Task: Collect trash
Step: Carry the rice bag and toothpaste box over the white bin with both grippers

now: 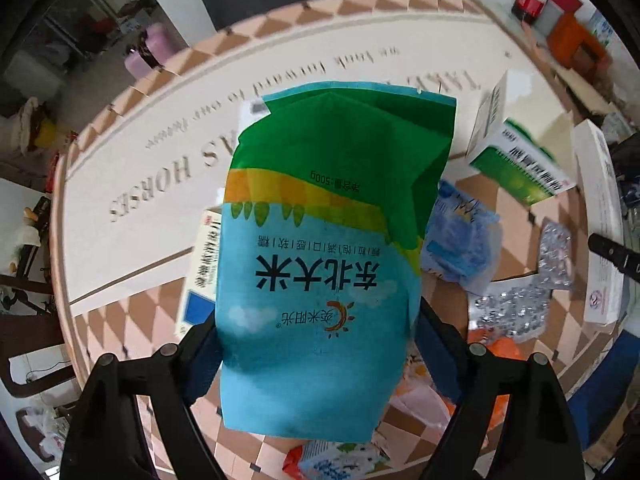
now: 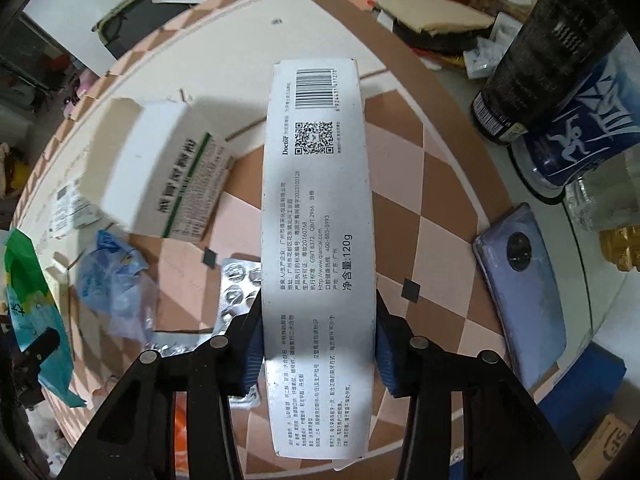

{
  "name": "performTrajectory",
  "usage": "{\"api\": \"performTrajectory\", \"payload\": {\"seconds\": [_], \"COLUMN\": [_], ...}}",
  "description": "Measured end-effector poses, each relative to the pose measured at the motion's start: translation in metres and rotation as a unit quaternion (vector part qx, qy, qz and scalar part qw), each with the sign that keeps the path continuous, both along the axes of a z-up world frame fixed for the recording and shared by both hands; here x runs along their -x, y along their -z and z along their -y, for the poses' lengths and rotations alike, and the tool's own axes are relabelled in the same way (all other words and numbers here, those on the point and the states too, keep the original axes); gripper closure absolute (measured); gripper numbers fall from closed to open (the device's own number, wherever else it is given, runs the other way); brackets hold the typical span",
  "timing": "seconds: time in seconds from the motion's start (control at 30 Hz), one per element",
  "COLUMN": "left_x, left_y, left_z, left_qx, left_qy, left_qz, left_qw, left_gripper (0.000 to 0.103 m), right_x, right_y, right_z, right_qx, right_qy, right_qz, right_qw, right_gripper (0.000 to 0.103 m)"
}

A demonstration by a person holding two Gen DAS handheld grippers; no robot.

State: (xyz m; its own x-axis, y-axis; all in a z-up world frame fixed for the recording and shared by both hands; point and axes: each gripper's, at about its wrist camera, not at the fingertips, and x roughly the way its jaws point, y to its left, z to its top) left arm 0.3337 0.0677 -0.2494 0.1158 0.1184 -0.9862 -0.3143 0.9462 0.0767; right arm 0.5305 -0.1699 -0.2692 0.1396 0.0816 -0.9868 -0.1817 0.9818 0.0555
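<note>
My left gripper (image 1: 316, 344) is shut on an empty blue and green rice bag (image 1: 320, 240), held up above the checkered pink and brown mat (image 1: 132, 320); the bag also shows at the left edge of the right wrist view (image 2: 28, 280). My right gripper (image 2: 318, 344) is shut on a long white toothpaste box (image 2: 318, 208) with a barcode, held above the mat (image 2: 420, 184). Other trash lies on the mat: a green and white medicine box (image 1: 520, 164) (image 2: 188, 184), a crumpled blue plastic wrapper (image 1: 460, 240) (image 2: 108, 276) and silver blister packs (image 1: 516, 308) (image 2: 236, 284).
A white board with lettering (image 1: 200, 152) covers the mat's far side. A purple phone (image 2: 524, 280), a blue cup (image 2: 584, 128) and a dark bottle (image 2: 536, 56) stand at the right. A white box (image 1: 600, 216) lies at the mat's right edge. Orange packets (image 1: 492, 352) lie near me.
</note>
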Motion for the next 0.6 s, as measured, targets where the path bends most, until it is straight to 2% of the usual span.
{"api": "performTrajectory", "payload": {"seconds": [0.2, 0.27, 0.37, 0.47, 0.6], "left_x": [0.04, 0.044, 0.069, 0.101, 0.17], "left_y": [-0.046, -0.049, -0.065, -0.077, -0.093], "left_z": [0.012, 0.004, -0.005, -0.016, -0.019], "left_qx": [-0.021, -0.025, -0.029, -0.031, -0.033], "left_qy": [-0.02, -0.026, -0.039, -0.05, -0.059], "left_qz": [0.038, 0.048, 0.069, 0.089, 0.114], "left_qw": [0.9988, 0.9982, 0.9965, 0.9943, 0.9912], "left_gripper": [0.018, 0.018, 0.018, 0.018, 0.018], "right_x": [0.026, 0.044, 0.068, 0.11, 0.178], "right_y": [-0.034, -0.049, -0.068, -0.082, -0.096], "right_z": [-0.014, -0.021, -0.031, -0.045, -0.065], "right_qx": [-0.021, -0.033, -0.048, -0.066, -0.085], "right_qy": [-0.027, -0.042, -0.064, -0.086, -0.117], "right_qz": [0.026, 0.035, 0.048, 0.057, 0.071], "right_qw": [0.999, 0.998, 0.996, 0.992, 0.987], "right_gripper": [0.056, 0.056, 0.056, 0.056, 0.056]}}
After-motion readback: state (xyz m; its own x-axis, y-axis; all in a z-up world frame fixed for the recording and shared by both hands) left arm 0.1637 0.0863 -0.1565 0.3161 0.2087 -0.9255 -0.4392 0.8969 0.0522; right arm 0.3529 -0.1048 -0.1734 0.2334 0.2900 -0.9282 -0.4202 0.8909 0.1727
